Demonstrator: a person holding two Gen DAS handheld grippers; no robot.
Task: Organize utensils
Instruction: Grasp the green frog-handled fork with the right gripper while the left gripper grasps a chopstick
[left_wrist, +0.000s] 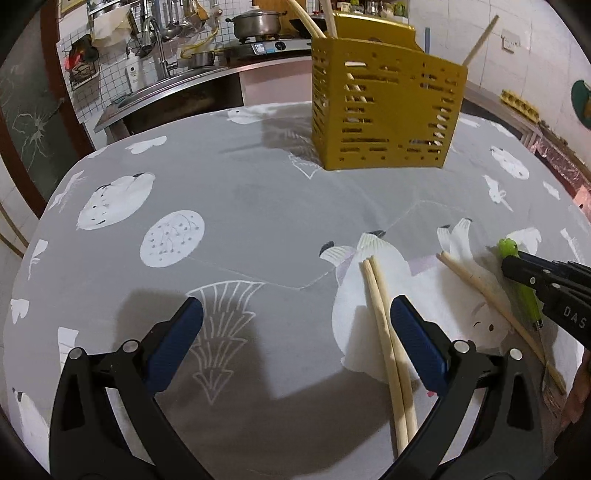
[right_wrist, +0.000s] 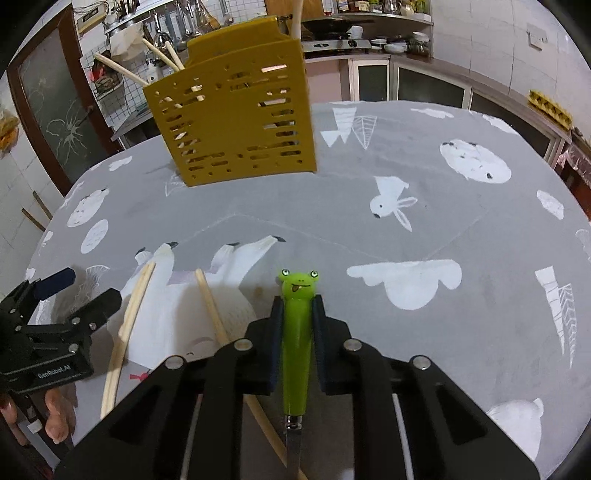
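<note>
At the far side of the table, on its grey cloth printed with white animals, stands a yellow slotted utensil holder. From the left wrist camera, two pale chopsticks rise from its left part and a thinner stick leans out at its right rear corner; more sticks show through the slots. Which compartment each sits in I cannot tell.

The left gripper points steeply down over the near part of the cloth, its blue-padded jaws spread wide and gripping nothing. A pair of chopsticks lies side by side on the cloth just inside its right-hand finger; whether that finger touches them I cannot tell. To the right of the pair a single chopstick lies apart, slanting toward the near right edge.

Furthest right, the right gripper is clenched on the green frog-headed handle of a utensil, both pads pressing its sides, the frog face sticking out ahead of the fingertips. A metal shank runs back from the handle under the gripper; its working end is hidden, so what kind of utensil it is stays unclear. This gripper also tilts down toward the cloth, with the single chopstick passing beneath its left side. Fingers of the person's hand show beneath the left gripper's body.
</note>
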